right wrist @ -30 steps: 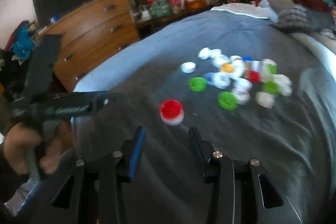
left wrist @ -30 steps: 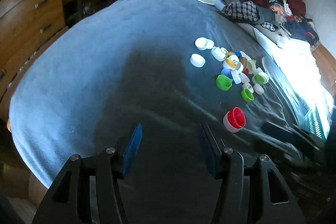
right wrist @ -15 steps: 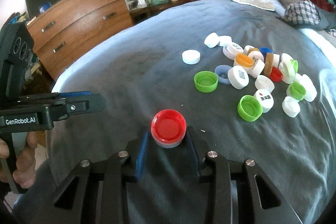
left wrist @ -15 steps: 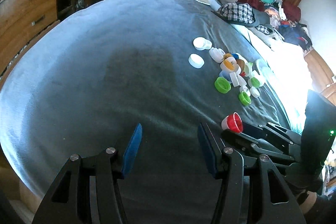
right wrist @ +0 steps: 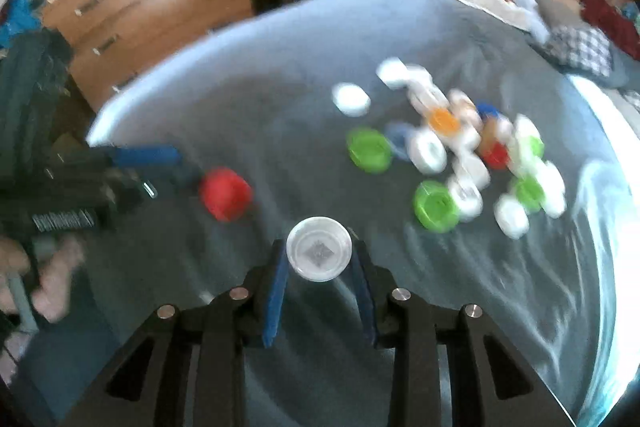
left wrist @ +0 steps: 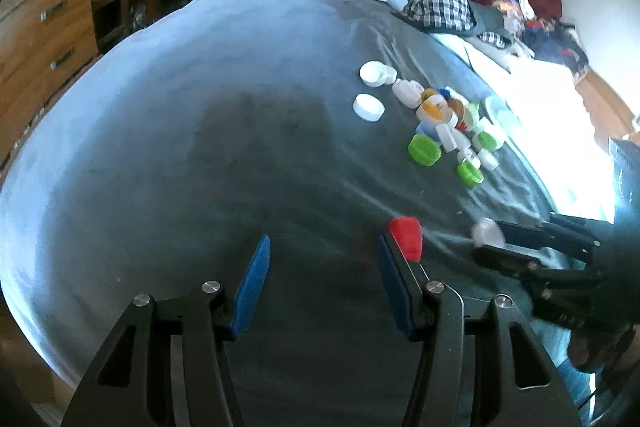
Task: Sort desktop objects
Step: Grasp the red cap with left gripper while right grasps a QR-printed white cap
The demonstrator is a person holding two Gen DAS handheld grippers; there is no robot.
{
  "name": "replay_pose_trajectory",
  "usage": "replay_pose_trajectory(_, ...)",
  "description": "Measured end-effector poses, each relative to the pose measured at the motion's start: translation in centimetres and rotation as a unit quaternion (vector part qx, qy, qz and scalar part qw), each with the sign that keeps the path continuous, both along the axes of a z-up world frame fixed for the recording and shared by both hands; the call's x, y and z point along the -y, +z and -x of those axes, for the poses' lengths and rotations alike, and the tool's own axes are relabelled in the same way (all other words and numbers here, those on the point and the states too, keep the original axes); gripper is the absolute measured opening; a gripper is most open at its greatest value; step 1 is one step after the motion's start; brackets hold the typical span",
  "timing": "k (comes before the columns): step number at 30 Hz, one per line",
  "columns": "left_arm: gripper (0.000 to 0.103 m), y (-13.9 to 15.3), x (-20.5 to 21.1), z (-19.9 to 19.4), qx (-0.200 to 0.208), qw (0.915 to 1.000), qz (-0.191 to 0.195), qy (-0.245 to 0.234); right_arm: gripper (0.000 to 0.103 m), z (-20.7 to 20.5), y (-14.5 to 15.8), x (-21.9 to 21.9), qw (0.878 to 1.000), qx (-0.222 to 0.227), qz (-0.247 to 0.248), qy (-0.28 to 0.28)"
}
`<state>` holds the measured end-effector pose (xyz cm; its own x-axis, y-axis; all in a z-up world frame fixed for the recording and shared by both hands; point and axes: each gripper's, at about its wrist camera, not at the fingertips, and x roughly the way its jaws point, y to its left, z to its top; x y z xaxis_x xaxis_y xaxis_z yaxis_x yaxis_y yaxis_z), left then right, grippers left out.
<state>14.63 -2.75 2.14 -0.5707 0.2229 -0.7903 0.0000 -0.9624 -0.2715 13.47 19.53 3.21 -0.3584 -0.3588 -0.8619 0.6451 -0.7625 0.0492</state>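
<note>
Red cap [right wrist: 225,193] is lying on the bed [right wrist: 280,99] at nine o'clock of your right tongs [right wrist: 319,255], which are clamping the clear cap [right wrist: 319,253]; left tongs [left wrist: 322,253] are standing apart, so keep the grip square.

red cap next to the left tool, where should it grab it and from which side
Across the round side wall of the red cap, coming down from above. It lies apart from the pile, so both pads have room. The left tool is open beside it.
</note>
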Motion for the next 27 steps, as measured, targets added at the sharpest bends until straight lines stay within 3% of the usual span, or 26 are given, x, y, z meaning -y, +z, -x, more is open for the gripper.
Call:
replay_pose_trajectory(3, 0.049, 0.7, 0.6, -0.4, -0.017, 0.9987, 0.047, 0.014, 0.034, -0.2, -0.3, -2.9, 0.999, 0.016, 0.030, -0.042)
replay_pose_trajectory(6, 0.049, 1.3, 2.7, -1.1, -0.039, 0.9962, 0.045, 0.064, 0.035, -0.7, 0.3, -4.4, 0.996, 0.021, 0.055, -0.064)
replay_pose_trajectory(8, 0.049, 1.6, 1.4, -1.2, -0.053, 0.9971, 0.052, 0.018, 0.035, -1.3, 0.4, -4.8, 0.996, 0.020, 0.060, -0.063)
replay_pose_trajectory(10, 0.049, 1.6, -1.2, -1.4, -0.070, 0.9932, 0.083, -0.040, 0.035, -1.6, 0.1, -4.8, 0.996, 0.022, 0.062, -0.060)
replay_pose_trajectory(12, 0.049, 1.6, -2.8, -1.3, -0.077, 0.9910, 0.089, -0.064, 0.035, -1.6, -0.1, -4.9, 0.995, 0.025, 0.068, -0.063)
replay_pose_trajectory(16, 0.049, 1.2, -4.0, 0.0, -0.073, 0.9916, 0.089, -0.058, 0.035, -2.0, -0.1, -5.5, 0.994, 0.030, 0.084, -0.069)
replay_pose_trajectory(19, 0.049, -0.2, -4.1, 0.7, -0.046, 0.9932, 0.088, -0.061, 0.035, -2.2, -0.1, -5.8, 0.993, 0.032, 0.088, -0.068)
replay_pose_trajectory(22, 0.049, -1.0, -4.5, 0.6, -0.038, 0.9918, 0.104, -0.063, 0.035, -2.2, 0.0, -6.0, 0.992, 0.034, 0.095, -0.072)
replay_pose_trajectory(23, 0.046, -0.8, -4.6, 0.4, -0.039, 0.9916, 0.107, -0.062, 0.035, -2.2, 0.0, -6.0, 0.992, 0.034, 0.097, -0.073)
replay_pose_trajectory(24, 0.026, -0.6, -4.6, 0.3, -0.040, 0.9916, 0.108, -0.060, 0.035, -2.2, 0.1, -6.1, 0.992, 0.033, 0.099, -0.075)
replay_pose_trajectory(27, 0.025, 0.3, -5.0, 0.2, -0.042, 0.9926, 0.098, -0.058, 0.035, -2.5, 1.4, -6.4, 0.990, 0.017, 0.113, -0.079)
